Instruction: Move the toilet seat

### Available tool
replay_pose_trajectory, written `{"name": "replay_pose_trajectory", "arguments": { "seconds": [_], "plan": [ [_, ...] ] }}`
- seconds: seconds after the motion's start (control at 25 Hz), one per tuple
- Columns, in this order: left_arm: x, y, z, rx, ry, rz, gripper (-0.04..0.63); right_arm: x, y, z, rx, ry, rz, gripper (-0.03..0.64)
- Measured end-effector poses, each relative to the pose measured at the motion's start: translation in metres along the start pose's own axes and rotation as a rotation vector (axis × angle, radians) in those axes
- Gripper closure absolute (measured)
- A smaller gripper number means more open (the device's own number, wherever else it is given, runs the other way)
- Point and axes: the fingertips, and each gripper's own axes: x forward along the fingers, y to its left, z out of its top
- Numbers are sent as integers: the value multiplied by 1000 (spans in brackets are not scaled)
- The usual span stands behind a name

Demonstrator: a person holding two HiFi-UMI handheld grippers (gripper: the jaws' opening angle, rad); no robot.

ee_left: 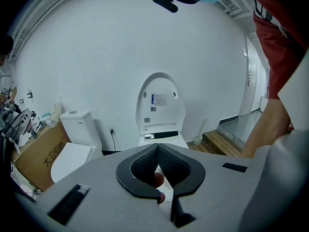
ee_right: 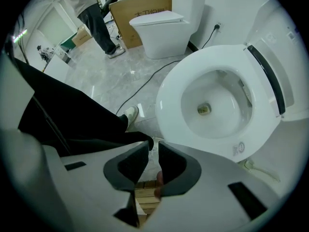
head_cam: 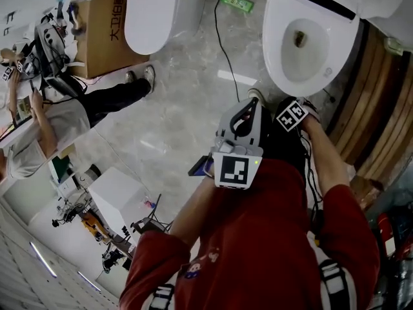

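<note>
The white toilet (head_cam: 310, 44) stands at the top right of the head view with its bowl uncovered. From the right gripper view, a broad white ring (ee_right: 171, 98) lies flat round the bowl and the lid (ee_right: 285, 57) stands raised behind it. The left gripper view shows the same lid (ee_left: 160, 105) upright against the wall. My left gripper (ee_left: 158, 150) is shut with nothing in it, held out in front of the toilet. My right gripper (ee_right: 154, 151) points down over the floor near the bowl's front; a narrow gap shows between its jaws, with nothing in it.
A second toilet (head_cam: 151, 15) with a closed lid and a cardboard box (head_cam: 106, 24) stand at the back left. A black cable (head_cam: 222, 37) crosses the marble floor. Another person (head_cam: 97, 102) stands at the left. Wooden slats (head_cam: 381, 121) run along the right.
</note>
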Motion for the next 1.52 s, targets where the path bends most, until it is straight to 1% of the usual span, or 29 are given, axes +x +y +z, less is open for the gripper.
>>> {"name": "replay_pose_trajectory", "arguments": {
  "seconds": [0.16,0.36,0.48,0.64,0.8,0.96,1.12,1.24,1.36,1.52],
  "plan": [
    [-4,1,4,-23,-12,4,584,-16,-2,-3,23,-13,-3,555],
    [-5,6,9,-77,-16,6,584,-46,-19,2,25,-50,-38,560],
    [-5,12,20,-81,-54,13,584,-70,-28,11,27,-100,-62,563],
    [-10,22,34,-95,-105,29,584,-109,-35,35,59,-194,-90,566],
    [-11,30,46,-116,-146,34,584,-155,-53,56,105,-289,-129,568],
    [-6,37,64,-102,-196,32,584,-202,-79,80,153,-396,-179,569],
    [-4,41,84,-105,-252,35,584,-251,-100,94,186,-509,-234,569],
    [-7,48,101,-104,-292,38,584,-286,-110,101,203,-574,-284,572],
    [-12,55,117,-86,-334,32,584,-320,-116,110,220,-640,-338,574],
    [-21,63,139,-82,-393,29,584,-370,-122,125,250,-755,-393,575]
  ]
}}
